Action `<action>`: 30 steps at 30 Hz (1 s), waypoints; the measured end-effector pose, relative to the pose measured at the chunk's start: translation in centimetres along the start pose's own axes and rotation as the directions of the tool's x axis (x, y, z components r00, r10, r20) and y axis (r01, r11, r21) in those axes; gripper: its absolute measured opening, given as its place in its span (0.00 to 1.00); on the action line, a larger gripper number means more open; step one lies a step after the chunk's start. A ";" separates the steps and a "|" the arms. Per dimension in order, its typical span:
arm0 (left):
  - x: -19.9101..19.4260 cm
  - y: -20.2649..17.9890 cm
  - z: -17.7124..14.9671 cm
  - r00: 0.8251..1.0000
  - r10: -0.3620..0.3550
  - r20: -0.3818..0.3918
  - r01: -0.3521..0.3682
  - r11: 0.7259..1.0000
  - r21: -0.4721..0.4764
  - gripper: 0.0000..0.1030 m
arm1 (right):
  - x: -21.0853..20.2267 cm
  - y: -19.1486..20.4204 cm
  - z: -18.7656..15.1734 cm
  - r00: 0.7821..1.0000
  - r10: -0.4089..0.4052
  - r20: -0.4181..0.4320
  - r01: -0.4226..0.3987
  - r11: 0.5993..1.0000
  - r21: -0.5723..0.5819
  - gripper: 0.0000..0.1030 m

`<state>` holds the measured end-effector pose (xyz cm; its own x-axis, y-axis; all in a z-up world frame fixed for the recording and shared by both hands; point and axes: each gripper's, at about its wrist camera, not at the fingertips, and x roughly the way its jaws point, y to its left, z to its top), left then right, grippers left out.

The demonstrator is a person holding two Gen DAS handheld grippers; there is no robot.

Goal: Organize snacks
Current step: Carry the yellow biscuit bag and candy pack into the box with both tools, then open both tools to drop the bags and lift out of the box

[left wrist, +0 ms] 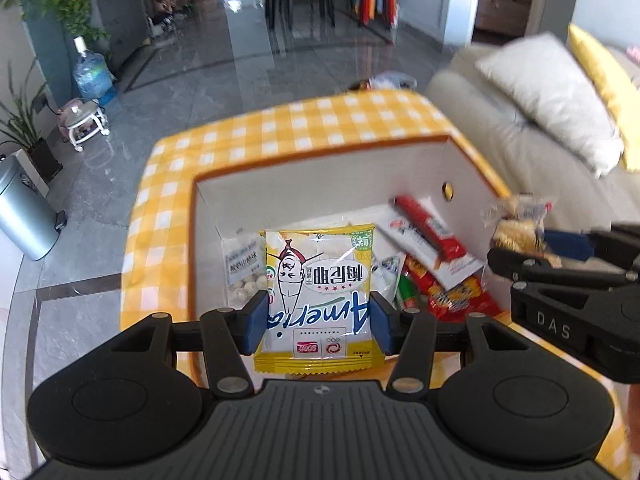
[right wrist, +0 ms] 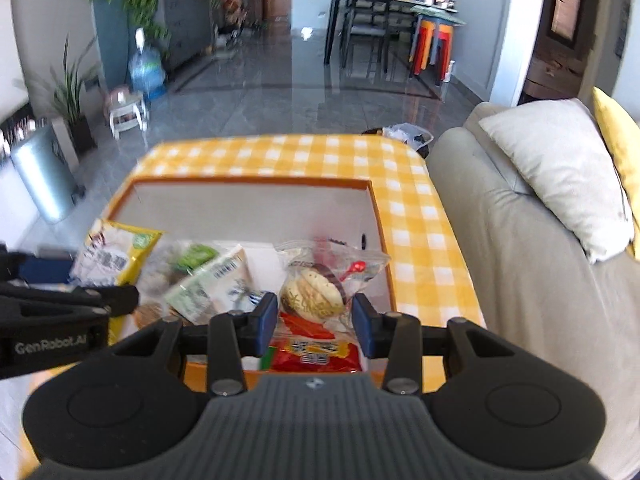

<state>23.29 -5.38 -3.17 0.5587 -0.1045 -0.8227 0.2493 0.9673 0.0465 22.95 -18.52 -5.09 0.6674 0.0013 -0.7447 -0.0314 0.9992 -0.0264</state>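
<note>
My left gripper is shut on a yellow and white snack packet and holds it above the near side of a white box with an orange rim. My right gripper is shut on a clear-wrapped bun-like pastry and holds it over the box's right side; it shows at the right of the left wrist view. Several snack packets lie in the box: a red bar, red packets, a pale packet.
The box stands on a yellow checked tablecloth. A beige sofa with a white pillow lies to the right. A metal bin, a water jug and plants stand on the floor at left.
</note>
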 end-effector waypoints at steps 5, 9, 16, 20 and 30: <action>3.4 -0.3 0.3 0.997 0.021 -0.074 -0.017 0.998 0.054 0.58 | 4.0 -0.1 0.2 0.996 -0.022 -0.087 0.015 0.997 -0.078 0.37; 5.6 -0.3 0.6 0.989 0.038 -0.140 -0.026 0.996 0.084 0.58 | 6.5 0.3 0.0 0.987 -0.045 -0.157 0.022 0.989 -0.143 0.37; 8.2 -0.6 0.8 0.974 0.078 -0.212 -0.050 0.989 0.137 0.58 | 9.3 1.2 -0.4 0.970 -0.069 -0.233 0.016 0.975 -0.220 0.38; 9.0 -0.6 0.7 0.969 0.091 -0.228 -0.059 0.988 0.145 0.58 | 10.0 1.3 -0.3 0.965 -0.067 -0.252 0.009 0.975 -0.223 0.38; 8.6 -0.5 0.5 0.973 0.102 -0.207 -0.070 0.985 0.156 0.65 | 9.9 1.6 0.1 0.963 -0.082 -0.258 0.017 0.969 -0.245 0.39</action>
<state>28.32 -6.86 -9.97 0.4052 0.0447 -0.9131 0.3303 0.9242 0.1918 29.61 -16.92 -12.47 0.4527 -0.0913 -0.8870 -0.2013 0.9586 -0.2014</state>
